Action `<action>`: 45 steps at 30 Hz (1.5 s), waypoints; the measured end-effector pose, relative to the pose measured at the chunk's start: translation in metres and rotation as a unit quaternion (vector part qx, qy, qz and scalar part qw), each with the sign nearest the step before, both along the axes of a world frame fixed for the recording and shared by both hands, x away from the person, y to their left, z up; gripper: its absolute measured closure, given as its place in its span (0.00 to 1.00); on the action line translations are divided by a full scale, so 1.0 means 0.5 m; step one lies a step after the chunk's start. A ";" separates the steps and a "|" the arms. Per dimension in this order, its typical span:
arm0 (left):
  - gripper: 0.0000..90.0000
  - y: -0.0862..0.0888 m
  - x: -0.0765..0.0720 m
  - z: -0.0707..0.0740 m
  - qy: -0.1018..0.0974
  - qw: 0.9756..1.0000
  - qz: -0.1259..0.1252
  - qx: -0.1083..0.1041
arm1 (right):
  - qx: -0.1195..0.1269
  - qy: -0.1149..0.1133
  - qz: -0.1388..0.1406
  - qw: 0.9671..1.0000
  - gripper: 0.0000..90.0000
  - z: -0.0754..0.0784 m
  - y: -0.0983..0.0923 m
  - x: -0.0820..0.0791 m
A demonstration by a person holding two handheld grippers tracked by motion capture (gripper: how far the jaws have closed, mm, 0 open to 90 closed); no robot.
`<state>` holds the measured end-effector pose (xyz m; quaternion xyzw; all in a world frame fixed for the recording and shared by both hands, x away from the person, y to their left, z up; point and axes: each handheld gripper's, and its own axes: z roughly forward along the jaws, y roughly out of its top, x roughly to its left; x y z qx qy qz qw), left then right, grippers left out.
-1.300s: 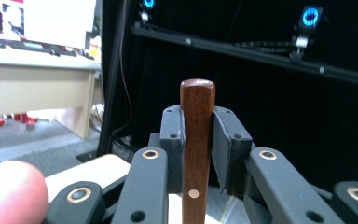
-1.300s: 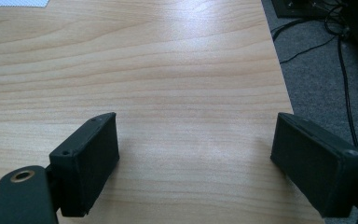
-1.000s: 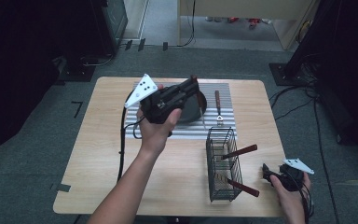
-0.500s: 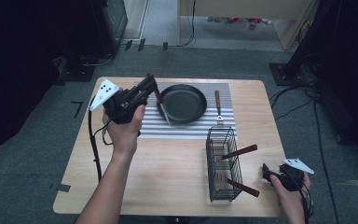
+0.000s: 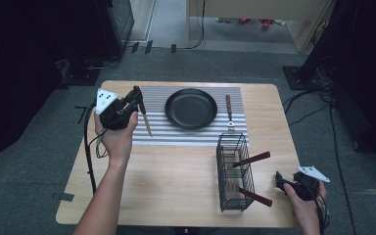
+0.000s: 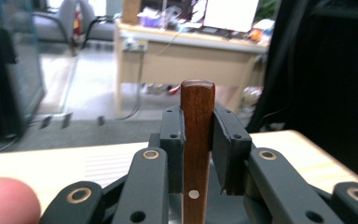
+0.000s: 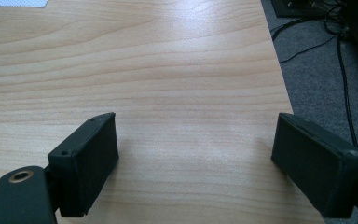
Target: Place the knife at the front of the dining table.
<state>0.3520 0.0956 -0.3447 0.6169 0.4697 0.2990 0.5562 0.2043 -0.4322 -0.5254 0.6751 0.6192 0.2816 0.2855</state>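
My left gripper is shut on a wooden-handled utensil, held in the air over the left end of the striped mat. In the left gripper view the brown handle stands upright between the jaws of that gripper, its rounded end just above them. The utensil's thin working end slants down toward the mat. A black frying pan rests on the mat to the right. My right gripper is open and holds nothing, low over bare wood near the table's front right corner.
A black wire basket stands at the front right with two wooden handles poking out toward my right gripper. Another wooden-handled utensil lies on the mat right of the pan. Cables run over the floor beyond the table's right edge.
My left gripper has carried the utensil leftward, from over the pan to the mat's left end. The right gripper has stayed where it was.
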 end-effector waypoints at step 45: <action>0.84 -0.042 0.378 -0.231 0.200 0.976 0.080 0.027 | 0.001 0.001 -0.003 1.000 0.15 0.000 -0.001 0.000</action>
